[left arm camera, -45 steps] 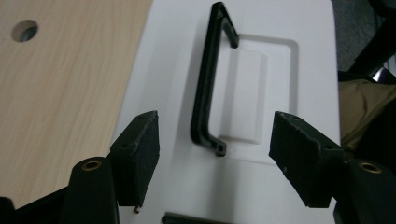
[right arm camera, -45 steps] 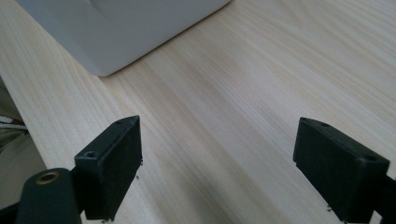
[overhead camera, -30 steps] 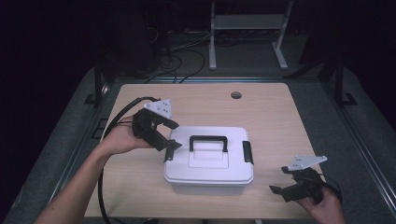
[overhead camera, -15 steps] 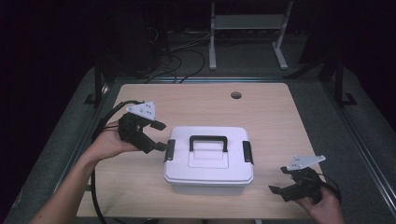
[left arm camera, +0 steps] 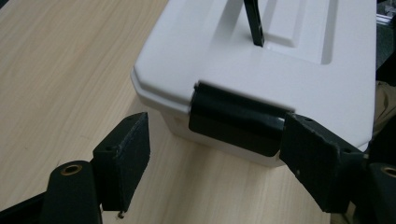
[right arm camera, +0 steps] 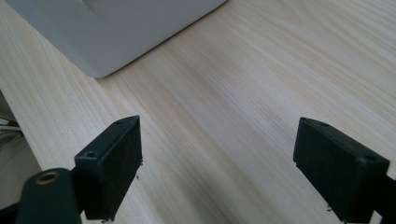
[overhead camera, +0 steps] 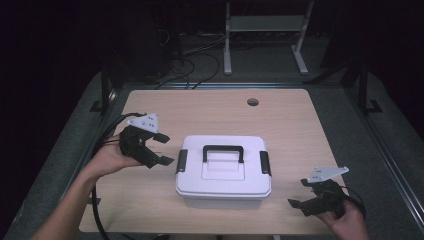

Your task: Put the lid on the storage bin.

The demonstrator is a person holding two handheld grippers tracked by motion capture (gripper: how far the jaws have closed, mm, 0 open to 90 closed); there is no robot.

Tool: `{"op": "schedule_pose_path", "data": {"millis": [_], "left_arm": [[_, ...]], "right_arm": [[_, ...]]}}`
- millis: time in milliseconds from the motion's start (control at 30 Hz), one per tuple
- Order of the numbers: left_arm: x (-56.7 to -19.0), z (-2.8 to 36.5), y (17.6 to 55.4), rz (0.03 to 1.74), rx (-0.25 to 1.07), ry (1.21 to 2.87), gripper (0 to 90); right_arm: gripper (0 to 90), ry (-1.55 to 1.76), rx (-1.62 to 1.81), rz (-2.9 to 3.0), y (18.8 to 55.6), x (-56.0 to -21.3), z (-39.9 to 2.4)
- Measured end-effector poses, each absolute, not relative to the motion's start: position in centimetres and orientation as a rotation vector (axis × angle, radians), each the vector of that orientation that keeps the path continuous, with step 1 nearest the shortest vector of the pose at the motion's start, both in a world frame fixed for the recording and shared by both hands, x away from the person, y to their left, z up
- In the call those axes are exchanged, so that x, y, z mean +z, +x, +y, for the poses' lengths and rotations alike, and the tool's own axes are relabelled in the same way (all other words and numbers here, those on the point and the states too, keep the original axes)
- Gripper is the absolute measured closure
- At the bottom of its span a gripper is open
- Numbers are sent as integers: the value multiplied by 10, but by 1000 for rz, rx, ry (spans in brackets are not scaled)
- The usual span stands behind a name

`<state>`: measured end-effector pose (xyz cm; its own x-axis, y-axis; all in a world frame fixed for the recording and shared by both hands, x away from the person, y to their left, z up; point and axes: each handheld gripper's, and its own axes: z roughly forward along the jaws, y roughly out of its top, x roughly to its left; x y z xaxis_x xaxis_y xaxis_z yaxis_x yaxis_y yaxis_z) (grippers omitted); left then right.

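White lidded box (overhead camera: pixel 223 172) mid-bench (overhead camera: pixel 210 115), black handle (overhead camera: pixel 223 150) lying flat on lid. Left gripper (overhead camera: pixel 161 149) just left of box, fingers (left arm camera: pixel 126 158) wide apart and just now opening further, nothing between them, black side latch (left arm camera: pixel 236 119) straight ahead, not touched. Right gripper (overhead camera: pixel 299 194) near right corner, apart from box, fingers (right arm camera: pixel 112 163) spread wide over bare wood, empty.

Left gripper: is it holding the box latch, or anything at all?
Nothing held. The left gripper is open, its jaws either side of the black latch on the box without touching it.
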<state>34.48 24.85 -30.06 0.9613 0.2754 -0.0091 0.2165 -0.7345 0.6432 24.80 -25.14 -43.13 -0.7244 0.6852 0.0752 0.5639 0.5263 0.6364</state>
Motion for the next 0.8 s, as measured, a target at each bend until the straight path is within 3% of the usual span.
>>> {"op": "schedule_pose_path", "data": {"millis": [800], "left_arm": [[-335, 277, 337, 431, 82, 2404, 221]], "right_arm": [[150, 1071, 963, 2587, 249, -433, -251]]}}
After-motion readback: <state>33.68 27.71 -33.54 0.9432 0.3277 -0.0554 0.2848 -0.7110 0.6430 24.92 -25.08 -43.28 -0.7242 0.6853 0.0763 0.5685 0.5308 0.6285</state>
